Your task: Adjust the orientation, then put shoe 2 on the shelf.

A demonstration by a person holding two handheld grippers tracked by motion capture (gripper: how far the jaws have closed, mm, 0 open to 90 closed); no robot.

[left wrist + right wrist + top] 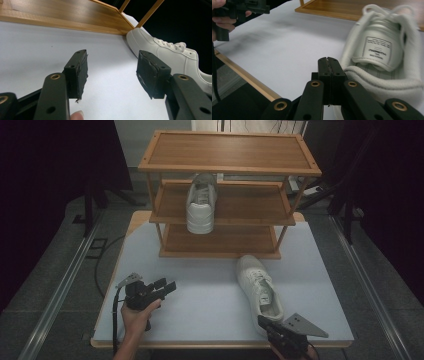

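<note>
The right gripper (328, 60) has its flat black jaws pressed together, just beside the padded heel of the white leather sneaker (384, 52). The left gripper (112, 71) stands apart, empty, over the smooth pale table (37, 50).

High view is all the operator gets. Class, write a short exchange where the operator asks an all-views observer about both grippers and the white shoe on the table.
Operator: Has the right gripper gripped the shoe by the heel?
Observer: No. In the right gripper view its pads meet with nothing between them, just beside the heel collar.
Operator: And the left gripper?
Observer: In the left gripper view it stands open over bare table, nothing between its jaws.
</note>
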